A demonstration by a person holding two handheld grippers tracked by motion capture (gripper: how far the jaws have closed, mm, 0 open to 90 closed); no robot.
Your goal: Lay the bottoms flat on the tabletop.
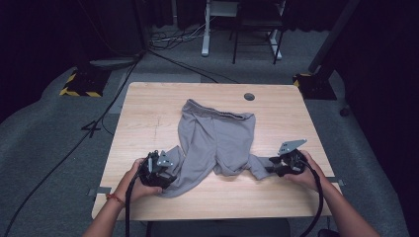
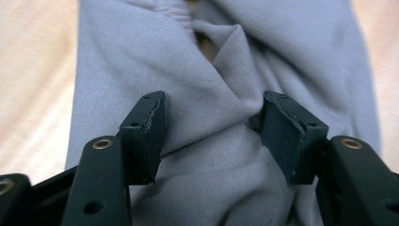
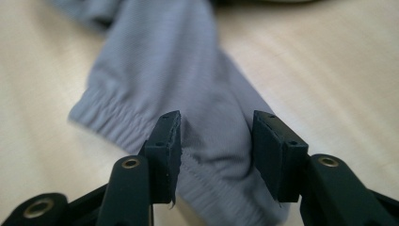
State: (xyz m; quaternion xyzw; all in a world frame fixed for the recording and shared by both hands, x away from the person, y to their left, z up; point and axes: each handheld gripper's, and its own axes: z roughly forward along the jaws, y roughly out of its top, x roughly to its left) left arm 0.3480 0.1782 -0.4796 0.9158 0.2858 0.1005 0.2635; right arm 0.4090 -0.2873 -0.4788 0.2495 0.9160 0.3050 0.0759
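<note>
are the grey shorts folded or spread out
Spread out, not folded: the grey shorts lie open on the table, waistband far, both legs splayed toward the near edge, fabric wrinkled.
</note>
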